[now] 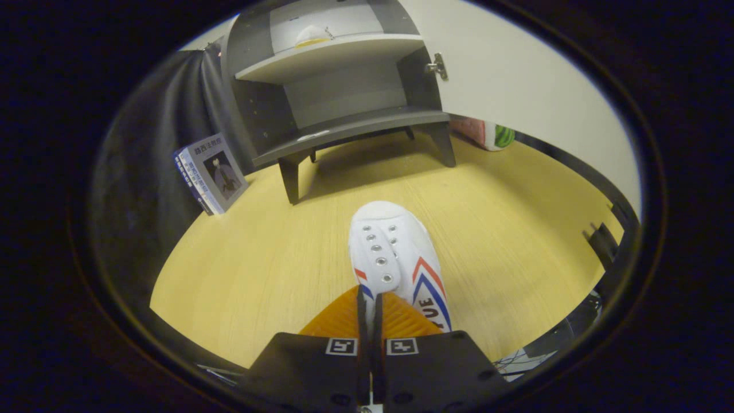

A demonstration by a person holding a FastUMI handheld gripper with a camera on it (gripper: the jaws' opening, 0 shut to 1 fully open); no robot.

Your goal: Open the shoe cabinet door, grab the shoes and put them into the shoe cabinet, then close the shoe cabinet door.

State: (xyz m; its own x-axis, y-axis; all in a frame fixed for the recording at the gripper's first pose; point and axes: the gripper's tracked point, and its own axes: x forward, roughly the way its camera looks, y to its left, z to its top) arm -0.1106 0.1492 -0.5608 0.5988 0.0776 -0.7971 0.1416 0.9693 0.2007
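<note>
One white shoe, one open shoe cabinet with two shelves, one book, one hand-held gripper.

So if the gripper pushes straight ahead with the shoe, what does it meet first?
The gripper, fingers shut on the white shoe, points at the open shoe cabinet; bare floor lies between, so probably its lower shelf or front leg, depth unclear.

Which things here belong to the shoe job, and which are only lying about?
For the job:
white shoe, gripped at its collar by the gripper
shoe cabinet, shelves showing
cabinet door, swung open

Lying about:
book leaning beside the cabinet
striped red and green thing behind the door
pale object on the top shelf
</note>
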